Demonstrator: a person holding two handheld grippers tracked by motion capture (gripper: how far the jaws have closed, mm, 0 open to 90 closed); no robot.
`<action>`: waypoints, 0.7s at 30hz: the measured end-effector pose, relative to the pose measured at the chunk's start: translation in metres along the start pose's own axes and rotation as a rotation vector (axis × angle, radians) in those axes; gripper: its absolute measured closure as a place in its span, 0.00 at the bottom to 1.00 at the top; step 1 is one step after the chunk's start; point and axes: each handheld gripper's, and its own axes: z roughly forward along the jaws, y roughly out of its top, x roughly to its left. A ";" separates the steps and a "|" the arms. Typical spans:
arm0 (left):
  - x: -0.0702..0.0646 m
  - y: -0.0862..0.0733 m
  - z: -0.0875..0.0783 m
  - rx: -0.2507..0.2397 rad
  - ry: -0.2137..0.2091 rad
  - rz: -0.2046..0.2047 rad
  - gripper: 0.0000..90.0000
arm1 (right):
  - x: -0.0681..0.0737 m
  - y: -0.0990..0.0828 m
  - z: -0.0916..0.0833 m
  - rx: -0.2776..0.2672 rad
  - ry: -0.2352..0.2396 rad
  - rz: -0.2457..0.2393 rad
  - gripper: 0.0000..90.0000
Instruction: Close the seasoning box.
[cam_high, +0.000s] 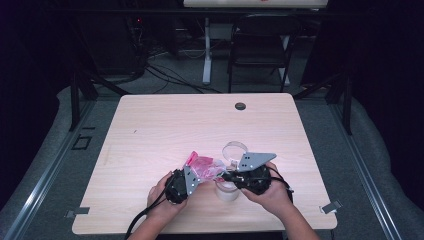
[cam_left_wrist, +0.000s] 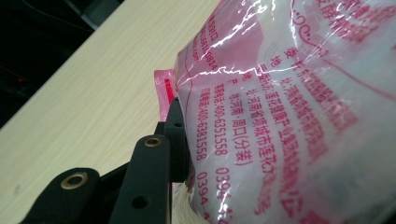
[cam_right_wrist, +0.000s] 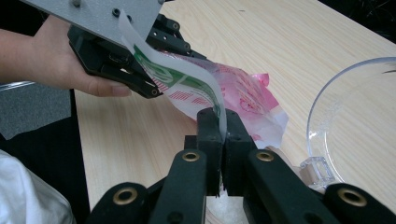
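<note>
A pink and white plastic bag (cam_high: 205, 167) is held between two hand-held grippers above the near part of a pale wooden table (cam_high: 150, 130). The right gripper (cam_right_wrist: 218, 122) is seen with its black jaws pressed together on a strip of the bag's white and green edge, which runs up from the jaw tips toward the left gripper (cam_right_wrist: 140, 74). In the left gripper view, the bag (cam_left_wrist: 280, 116) is pressed against the inner face of the one jaw that can be seen; the other jaw is hidden behind the film, so a full pinch cannot be told from that view, though the bag is seen caught in that gripper's jaws from the right gripper view. Red printed characters are carried across the bag's crinkled film.

In the high view, the left gripper (cam_high: 192, 176) is placed just left of the bag and the right gripper (cam_high: 231, 176) just right of it, each gripped by a hand (cam_high: 272, 192) that enters from the near edge. Directly below the bag, a white cup-like container (cam_high: 226, 192) is stood on the table. Just behind the bag, a clear round plastic lid (cam_high: 234, 149) is laid flat. Far behind the bag, near the table's back edge, a dark round grommet (cam_high: 240, 106) is set into the wood.
</note>
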 end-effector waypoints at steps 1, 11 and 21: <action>0.000 0.000 0.001 -0.001 -0.008 -0.007 0.77 | 0.000 0.000 0.000 0.000 0.001 -0.001 0.97; 0.003 -0.005 0.006 -0.011 -0.062 -0.075 0.78 | 0.000 0.002 -0.002 -0.055 0.017 0.032 0.73; 0.012 -0.013 0.011 -0.009 -0.135 -0.164 0.78 | -0.004 0.004 -0.009 -0.118 -0.016 0.055 0.55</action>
